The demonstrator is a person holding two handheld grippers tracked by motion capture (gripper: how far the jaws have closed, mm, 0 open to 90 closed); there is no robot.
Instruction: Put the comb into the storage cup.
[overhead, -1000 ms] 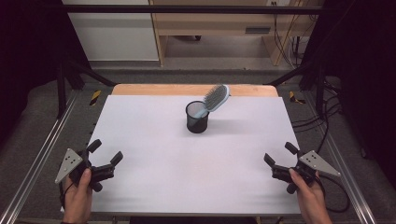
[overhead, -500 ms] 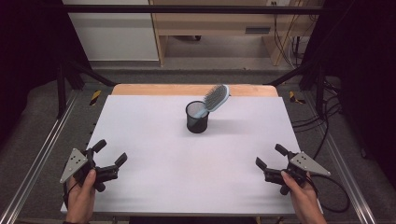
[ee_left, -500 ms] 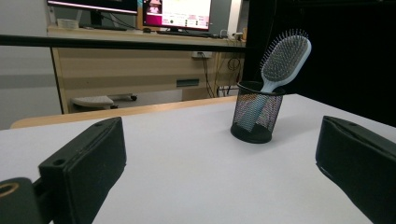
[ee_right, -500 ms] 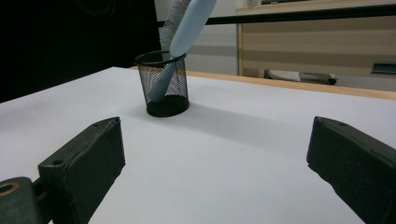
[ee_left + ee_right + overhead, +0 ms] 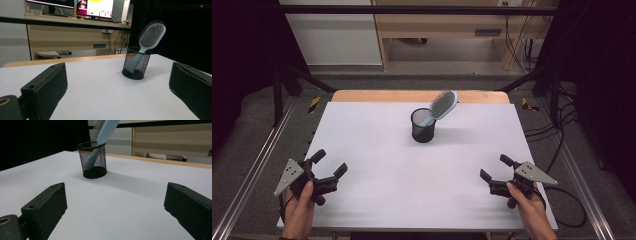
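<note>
Black mesh cup (image 5: 422,126) near the table's (image 5: 362,150) far edge props a blue hairbrush (image 5: 441,107) handle-down; left gripper (image 5: 329,167) and right gripper (image 5: 494,173), both gaping, wait at the near corners.

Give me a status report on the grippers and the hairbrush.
Left gripper open, empty, near table edge. Right gripper open, empty, likewise. Light blue plastic hairbrush handle-down in black mesh cup, leaning right. White table bare between.
</note>
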